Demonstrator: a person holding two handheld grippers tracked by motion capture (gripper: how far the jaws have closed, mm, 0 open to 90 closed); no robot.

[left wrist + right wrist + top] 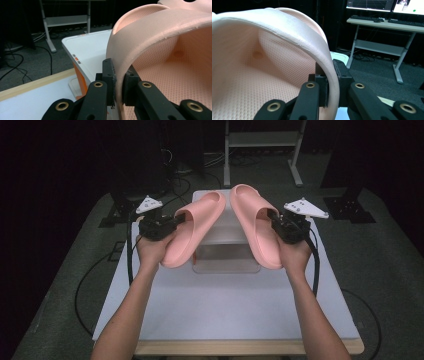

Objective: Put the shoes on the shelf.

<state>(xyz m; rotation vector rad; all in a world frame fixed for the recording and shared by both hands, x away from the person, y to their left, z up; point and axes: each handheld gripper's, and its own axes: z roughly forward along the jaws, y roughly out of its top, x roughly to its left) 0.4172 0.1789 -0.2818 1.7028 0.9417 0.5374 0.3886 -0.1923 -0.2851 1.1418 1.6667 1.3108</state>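
Pink foam slides (pixel 194 227) (pixel 256 224) hang from thin strap edges; your left claw (pixel 176 219) and right claw (pixel 273 218), pinching at nine and three o'clock, may slip.

light: overhead, falling on white rectangular surface (pixel 225 305) | surroundings: dark, dim | shadows: soft | focus: close black jaws slightly blurred

both pink slippers (pixel 195 232) hide much of the clear rack (pixel 227 265) behind them
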